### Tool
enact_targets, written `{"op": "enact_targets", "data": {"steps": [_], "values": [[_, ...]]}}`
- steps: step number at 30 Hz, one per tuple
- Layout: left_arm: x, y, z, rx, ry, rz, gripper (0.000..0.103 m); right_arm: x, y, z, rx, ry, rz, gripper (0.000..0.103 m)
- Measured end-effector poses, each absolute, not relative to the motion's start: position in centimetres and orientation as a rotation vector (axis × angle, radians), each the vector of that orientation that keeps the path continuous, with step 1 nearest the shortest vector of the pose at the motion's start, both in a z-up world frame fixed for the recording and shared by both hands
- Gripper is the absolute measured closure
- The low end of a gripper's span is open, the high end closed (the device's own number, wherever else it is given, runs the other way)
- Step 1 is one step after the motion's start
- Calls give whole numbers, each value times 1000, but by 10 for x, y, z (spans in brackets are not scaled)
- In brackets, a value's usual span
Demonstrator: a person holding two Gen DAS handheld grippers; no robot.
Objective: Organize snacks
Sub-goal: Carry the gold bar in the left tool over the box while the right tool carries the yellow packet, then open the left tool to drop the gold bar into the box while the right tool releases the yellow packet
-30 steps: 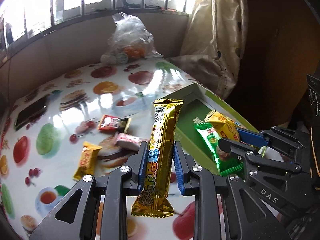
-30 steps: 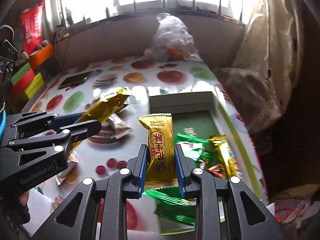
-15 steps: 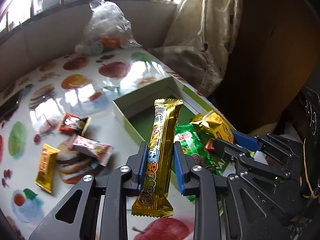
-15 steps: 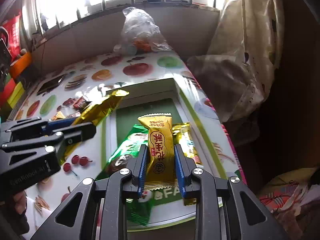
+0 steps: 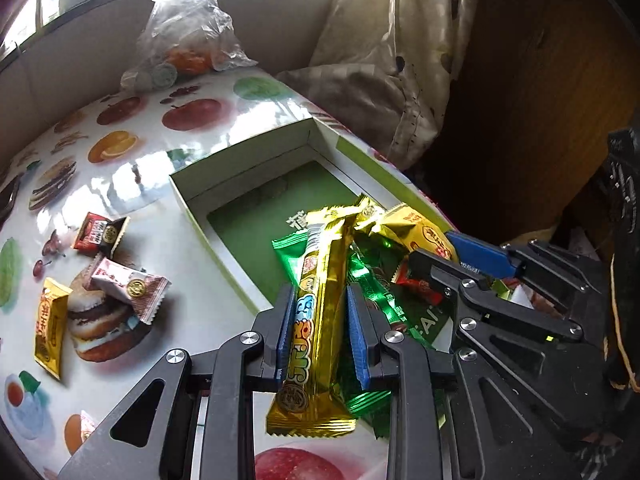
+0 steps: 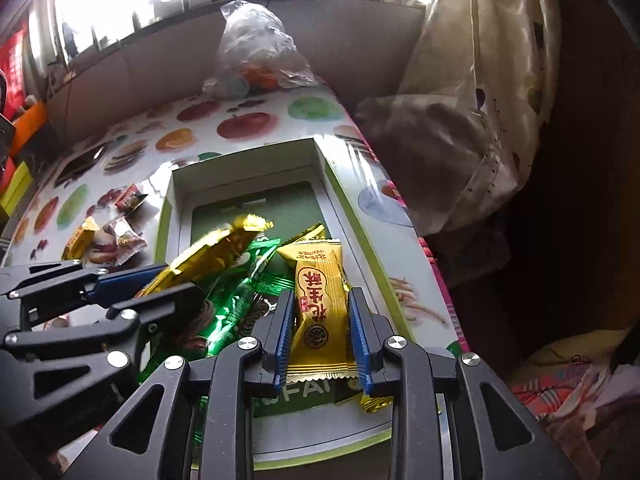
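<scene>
My left gripper (image 5: 320,320) is shut on a long gold snack bar (image 5: 320,312) and holds it over the near end of the green-lined box (image 5: 248,216). My right gripper (image 6: 320,320) is shut on a yellow snack packet (image 6: 320,300), over the same box (image 6: 248,200). Green wrappers (image 6: 236,304) and gold packets lie in the box under both grippers. The right gripper also shows in the left wrist view (image 5: 452,256), and the left gripper shows in the right wrist view (image 6: 160,280).
Three loose snacks lie on the fruit-print table left of the box: a red-black one (image 5: 100,232), a pink one (image 5: 128,284), a yellow one (image 5: 50,328). A clear plastic bag (image 5: 184,28) sits at the far edge. A curtain (image 5: 392,60) hangs at the right.
Both grippers have moved right and forward with their snacks, from above the table and the box edge to over the box's near end.
</scene>
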State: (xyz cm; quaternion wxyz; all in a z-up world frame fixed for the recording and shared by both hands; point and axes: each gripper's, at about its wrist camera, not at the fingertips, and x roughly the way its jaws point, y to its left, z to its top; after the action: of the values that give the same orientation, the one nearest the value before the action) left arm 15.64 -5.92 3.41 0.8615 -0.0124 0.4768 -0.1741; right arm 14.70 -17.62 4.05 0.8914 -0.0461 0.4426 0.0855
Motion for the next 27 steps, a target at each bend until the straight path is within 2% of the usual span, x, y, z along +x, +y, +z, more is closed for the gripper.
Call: {"op": "enact_targets", "data": {"steps": [13, 24, 27], "values": [[163, -69, 25, -49, 1025, -362, 77, 155, -182, 37, -105, 908, 202, 77], [162, -64, 26, -55, 1017, -361, 76, 156, -183, 35, -94, 901, 187, 67], [161, -61, 27, -60, 1010, -364, 69, 154, -186, 36, -81, 899, 186, 64]]}}
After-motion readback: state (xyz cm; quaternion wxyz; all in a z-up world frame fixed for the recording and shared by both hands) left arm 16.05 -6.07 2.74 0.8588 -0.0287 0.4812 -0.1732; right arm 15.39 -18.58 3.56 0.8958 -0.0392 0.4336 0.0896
